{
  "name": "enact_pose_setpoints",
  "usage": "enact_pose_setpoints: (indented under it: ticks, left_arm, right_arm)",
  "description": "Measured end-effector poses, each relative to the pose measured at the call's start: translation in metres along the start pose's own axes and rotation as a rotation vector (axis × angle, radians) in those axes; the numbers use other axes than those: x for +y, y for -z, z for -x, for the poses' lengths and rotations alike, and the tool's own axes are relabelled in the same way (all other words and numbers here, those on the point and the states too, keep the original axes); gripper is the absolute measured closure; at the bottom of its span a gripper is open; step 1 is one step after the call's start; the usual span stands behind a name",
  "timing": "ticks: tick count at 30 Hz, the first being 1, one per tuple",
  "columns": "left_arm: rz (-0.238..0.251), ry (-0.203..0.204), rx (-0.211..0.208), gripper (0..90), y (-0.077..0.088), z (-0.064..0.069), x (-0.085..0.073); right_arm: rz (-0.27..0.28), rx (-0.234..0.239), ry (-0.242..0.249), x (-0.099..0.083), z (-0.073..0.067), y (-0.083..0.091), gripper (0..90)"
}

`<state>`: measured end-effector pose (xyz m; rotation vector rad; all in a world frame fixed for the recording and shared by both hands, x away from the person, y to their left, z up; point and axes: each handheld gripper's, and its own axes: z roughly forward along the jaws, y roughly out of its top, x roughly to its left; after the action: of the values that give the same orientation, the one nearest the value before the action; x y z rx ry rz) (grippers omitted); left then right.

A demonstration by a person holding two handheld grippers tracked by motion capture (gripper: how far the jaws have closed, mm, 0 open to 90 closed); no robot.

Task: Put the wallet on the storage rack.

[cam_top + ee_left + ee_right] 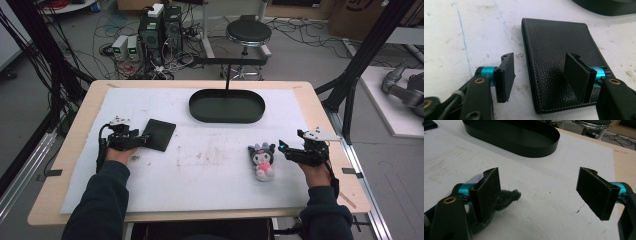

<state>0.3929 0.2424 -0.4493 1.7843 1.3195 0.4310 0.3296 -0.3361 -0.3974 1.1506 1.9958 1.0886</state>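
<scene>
A black leather wallet (159, 134) lies flat on the white foam mat, left of centre. My left gripper (142, 140) is open at its near edge; in the left gripper view the wallet (556, 52) has one jaw over it and the other beside its long edge, with the gripper (544, 77) straddling that edge. A small plush toy (263, 160) with black ears and a pink front lies at the right. My right gripper (281, 147) is open just right of it. In the right gripper view the plush toy (506, 197) sits behind the left jaw of the gripper (544, 195).
A black oval tray (227, 106) stands at the back centre of the mat; its wall (524, 150) is also in the right gripper view. The foam mat (200, 165) covers most of the wooden table. A stool and cables lie beyond the far edge.
</scene>
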Motion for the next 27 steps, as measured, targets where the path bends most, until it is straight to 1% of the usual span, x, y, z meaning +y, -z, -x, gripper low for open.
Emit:
enact_pose_setpoints:
  ticks: [1,2,3,5,6,7,8,9,10,11,13,14,15,16,17,18,19,22,23,25,27]
  left_arm:
    - [0.0,0.0,0.0,47.0,0.0,0.0,0.0]
    - [-0.004,-0.008,-0.016,47.0,0.0,0.0,0.0]
    - [-0.003,-0.028,-0.035,58.3,0.0,0.001,0.0]
    - [-0.001,-0.017,-0.026,61.0,0.001,0.001,0.0]
    - [-0.001,-0.017,-0.026,66.8,0.001,0.001,0.0]
    - [0.003,-0.017,-0.017,75.4,0.002,0.0,0.0]
    - [0.013,-0.026,-0.009,81.0,0.004,0.001,0.001]
    - [0.013,-0.026,-0.009,83.0,0.004,0.001,0.001]
    - [0.01,-0.04,-0.009,83.0,0.004,0.002,0.001]
    - [0.009,-0.05,-0.018,85.3,0.004,0.003,0.001]
    - [0.011,-0.043,-0.021,86.0,0.004,0.003,0.001]
    - [0.013,-0.029,-0.027,86.6,0.005,0.002,0.002]
    - [0.018,-0.001,-0.045,87.0,0.006,0.0,0.001]
    - [0.018,-0.001,-0.045,87.1,0.006,0.0,0.001]
    - [0.023,0.011,-0.054,87.2,0.006,-0.001,0.001]
    - [0.039,0.041,-0.078,87.2,0.008,-0.003,0.002]
    - [0.039,0.041,-0.078,87.3,0.008,-0.003,0.002]
    - [0.086,0.11,-0.132,87.3,0.013,-0.006,0.003]
    - [0.115,0.127,-0.153,87.3,0.016,-0.007,0.005]
    - [0.124,0.13,-0.161,87.4,0.019,-0.007,0.006]
    - [0.15,0.13,-0.166,87.5,0.023,-0.008,0.009]
  right_arm:
    - [0.0,0.001,0.001,0.0,0.0,0.0,19.9]
    - [0.0,0.001,0.001,0.0,0.0,0.0,19.9]
    - [0.001,0.002,0.0,0.0,0.0,0.0,19.9]
    - [-0.001,0.006,0.003,0.001,0.0,0.0,19.9]
    - [0.0,0.006,0.004,0.001,-0.001,0.0,19.9]
    - [0.001,0.007,0.008,0.001,-0.001,-0.001,19.9]
    - [0.001,0.006,0.008,0.002,-0.001,-0.001,19.9]
    - [0.0,0.008,0.008,0.002,-0.002,-0.001,19.9]
    - [0.0,0.008,0.008,0.002,-0.002,-0.001,19.9]
    - [-0.001,0.009,0.005,0.002,-0.002,-0.001,19.9]
    - [-0.001,0.009,0.004,0.002,-0.002,-0.002,19.9]
    - [-0.002,0.009,0.005,0.002,-0.002,-0.002,19.9]
    - [0.0,0.005,0.003,0.002,-0.001,-0.001,19.9]
    - [0.0,0.005,0.003,0.002,-0.001,-0.001,19.9]
    - [0.001,0.005,0.0,0.002,-0.001,-0.001,19.9]
    - [-0.001,0.006,0.0,0.002,-0.001,-0.001,19.9]
    - [-0.001,0.006,0.0,0.001,-0.001,0.0,19.9]
    - [0.001,0.003,0.0,0.001,0.0,0.0,19.9]
    - [0.002,0.003,-0.002,0.001,0.0,0.0,19.9]
    - [0.002,0.001,-0.002,0.001,0.0,0.001,19.9]
    - [0.001,-0.001,-0.006,0.001,0.0,0.001,19.9]
